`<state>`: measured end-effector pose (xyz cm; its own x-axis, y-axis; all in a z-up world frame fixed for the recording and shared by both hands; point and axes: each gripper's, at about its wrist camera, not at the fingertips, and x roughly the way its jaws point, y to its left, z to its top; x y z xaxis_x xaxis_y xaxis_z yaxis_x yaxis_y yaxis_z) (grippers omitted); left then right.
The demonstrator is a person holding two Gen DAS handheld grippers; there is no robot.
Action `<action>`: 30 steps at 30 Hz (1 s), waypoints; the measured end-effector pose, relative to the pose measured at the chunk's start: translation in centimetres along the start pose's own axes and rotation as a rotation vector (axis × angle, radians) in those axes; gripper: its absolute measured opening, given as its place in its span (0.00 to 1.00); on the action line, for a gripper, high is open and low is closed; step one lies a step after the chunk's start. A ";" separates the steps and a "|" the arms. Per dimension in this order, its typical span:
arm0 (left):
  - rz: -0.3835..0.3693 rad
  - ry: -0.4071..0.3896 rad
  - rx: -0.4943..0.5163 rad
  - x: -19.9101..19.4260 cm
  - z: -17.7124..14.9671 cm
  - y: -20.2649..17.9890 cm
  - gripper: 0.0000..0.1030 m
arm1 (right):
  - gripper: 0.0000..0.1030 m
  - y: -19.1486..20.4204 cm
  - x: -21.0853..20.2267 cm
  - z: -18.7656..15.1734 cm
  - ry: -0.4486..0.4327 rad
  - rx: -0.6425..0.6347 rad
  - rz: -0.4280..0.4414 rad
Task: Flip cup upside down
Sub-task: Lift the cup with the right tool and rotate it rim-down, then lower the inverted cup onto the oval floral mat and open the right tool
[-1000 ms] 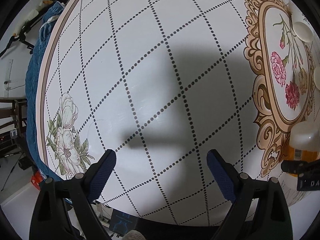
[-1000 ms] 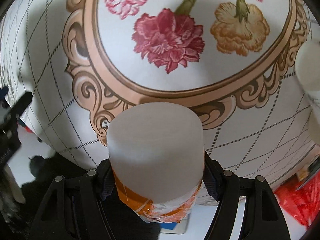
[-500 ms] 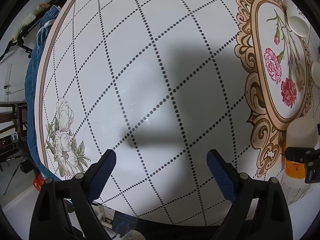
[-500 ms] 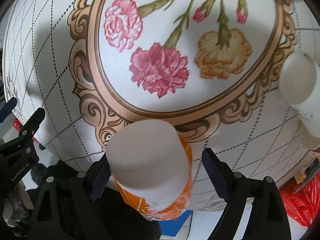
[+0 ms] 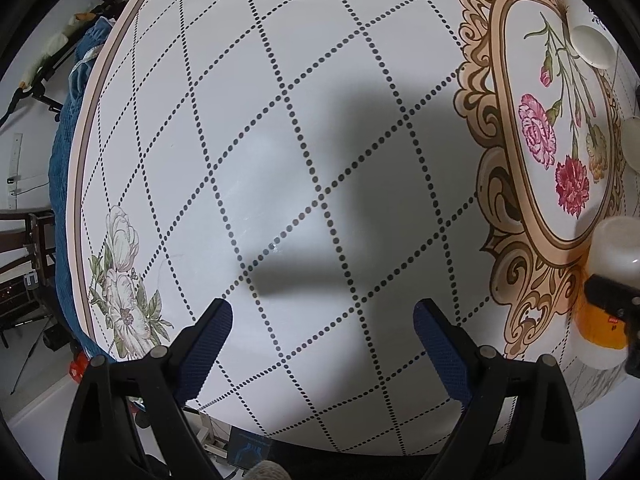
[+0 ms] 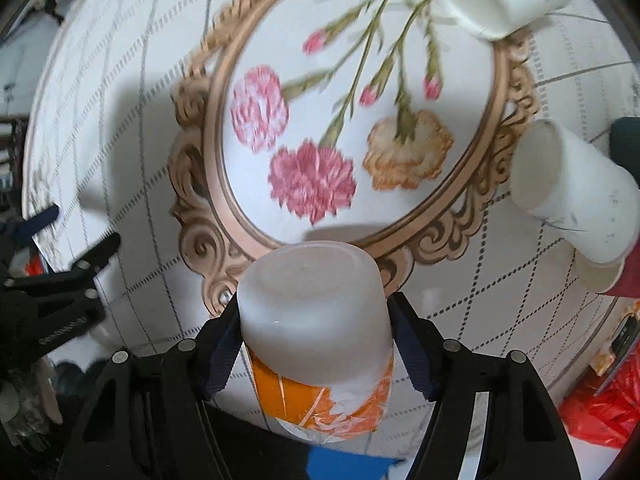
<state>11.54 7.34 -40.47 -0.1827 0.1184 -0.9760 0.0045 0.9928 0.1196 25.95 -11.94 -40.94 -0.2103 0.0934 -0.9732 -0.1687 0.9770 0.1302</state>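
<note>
Near the tabletop's (image 5: 280, 120) near edge, the left tongs (image 5: 322, 334) hover spread and empty, as half a second ago. In the right view, the right tongs (image 6: 316, 336) pinch the cup (image 6: 316, 320) again, having been spread; bottom up at the near edge, it looks light, thin, crushable, so mid-wall suits.

The left wrist view looks steeply down on the surface (image 5: 304, 128) from some height, its fingers (image 5: 208, 344) at the frame's bottom. The right wrist view sits closer, facing the flower frame (image 6: 320, 184). Both share that flower frame (image 5: 560, 160), at the left view's right edge, and the cup (image 5: 612, 280) (image 6: 316, 320).
</note>
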 end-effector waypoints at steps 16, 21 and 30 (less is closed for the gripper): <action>0.001 -0.024 -0.011 -0.2 4.7 -0.9 0.90 | 0.70 -1.1 -7.6 -2.0 -0.681 0.192 0.038; 0.012 -0.026 -0.002 0.0 5.3 -1.6 0.90 | 0.70 -0.1 -6.0 -2.5 -0.771 0.174 0.007; 0.015 -0.030 0.007 0.7 3.8 -2.3 0.90 | 0.70 1.1 -3.5 -4.6 -0.765 0.102 -0.029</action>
<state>15.11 5.22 -42.16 -0.1530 0.1333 -0.9792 0.0134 0.9911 0.1328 22.03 -12.08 -36.53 0.5236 0.1376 -0.8408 -0.0670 0.9905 0.1203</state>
